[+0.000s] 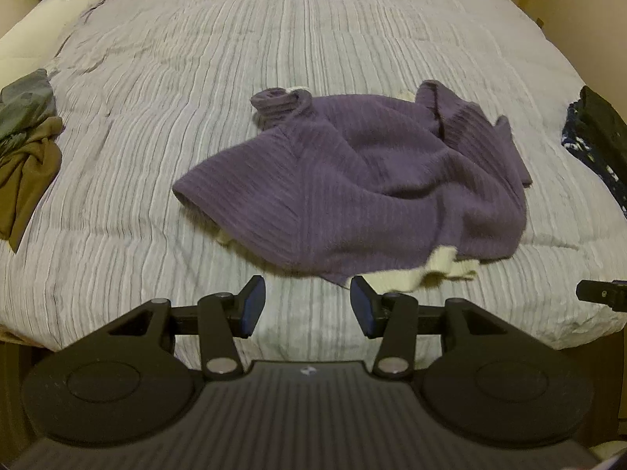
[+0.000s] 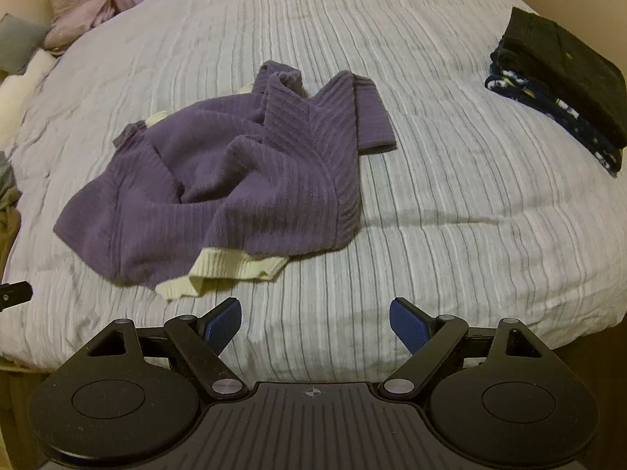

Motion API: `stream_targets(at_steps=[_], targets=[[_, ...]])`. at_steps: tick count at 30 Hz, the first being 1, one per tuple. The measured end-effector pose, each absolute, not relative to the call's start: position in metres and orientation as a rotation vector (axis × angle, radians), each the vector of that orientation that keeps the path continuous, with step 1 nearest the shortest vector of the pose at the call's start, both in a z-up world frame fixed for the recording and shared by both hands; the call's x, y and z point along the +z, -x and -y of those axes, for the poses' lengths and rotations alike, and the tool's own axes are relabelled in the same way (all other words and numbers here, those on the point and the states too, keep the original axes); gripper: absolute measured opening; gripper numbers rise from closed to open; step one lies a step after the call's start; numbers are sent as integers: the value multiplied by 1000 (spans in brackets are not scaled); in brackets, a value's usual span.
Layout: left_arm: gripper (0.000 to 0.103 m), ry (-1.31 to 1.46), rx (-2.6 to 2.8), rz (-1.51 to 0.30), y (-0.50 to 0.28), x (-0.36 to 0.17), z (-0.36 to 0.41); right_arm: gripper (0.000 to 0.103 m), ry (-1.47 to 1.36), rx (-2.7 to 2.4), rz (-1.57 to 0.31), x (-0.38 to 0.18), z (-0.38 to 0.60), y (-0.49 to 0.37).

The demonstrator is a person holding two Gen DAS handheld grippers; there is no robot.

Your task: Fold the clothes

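Observation:
A purple ribbed sweater [image 1: 364, 180] with cream cuffs lies crumpled in a heap on the striped grey bedspread [image 1: 156, 98]. It also shows in the right wrist view [image 2: 219, 180], left of centre, with its cream hem [image 2: 223, 270] nearest me. My left gripper [image 1: 307, 305] is open and empty, just short of the sweater's near edge. My right gripper [image 2: 315, 327] is open and empty, above bare bedspread [image 2: 450, 196] to the right of the hem.
A folded stack of dark clothes [image 2: 564, 86] sits at the bed's right side. Unfolded olive and grey garments [image 1: 27, 149] lie at the left edge. Pillows and pink bedding [image 2: 78, 4] are at the far left. The bed's near edge runs just under the grippers.

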State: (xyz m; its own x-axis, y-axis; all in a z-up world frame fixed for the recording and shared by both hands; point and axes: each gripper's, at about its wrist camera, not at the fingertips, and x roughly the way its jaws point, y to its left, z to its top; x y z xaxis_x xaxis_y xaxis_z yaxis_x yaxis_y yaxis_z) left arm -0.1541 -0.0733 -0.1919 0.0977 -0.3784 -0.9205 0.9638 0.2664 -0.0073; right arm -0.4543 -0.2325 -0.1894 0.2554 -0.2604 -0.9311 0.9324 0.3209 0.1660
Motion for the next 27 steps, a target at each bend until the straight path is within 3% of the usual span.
stream_targets(at_steps=[19,27], targets=[[43,-700,-1104,-1156,103,-249,89,86,-1165,-1078,-835,-231,243,469],[43,-619,-1024,-1205,100,-281,85,86,-1122,-1017,-804,-211,251,485]])
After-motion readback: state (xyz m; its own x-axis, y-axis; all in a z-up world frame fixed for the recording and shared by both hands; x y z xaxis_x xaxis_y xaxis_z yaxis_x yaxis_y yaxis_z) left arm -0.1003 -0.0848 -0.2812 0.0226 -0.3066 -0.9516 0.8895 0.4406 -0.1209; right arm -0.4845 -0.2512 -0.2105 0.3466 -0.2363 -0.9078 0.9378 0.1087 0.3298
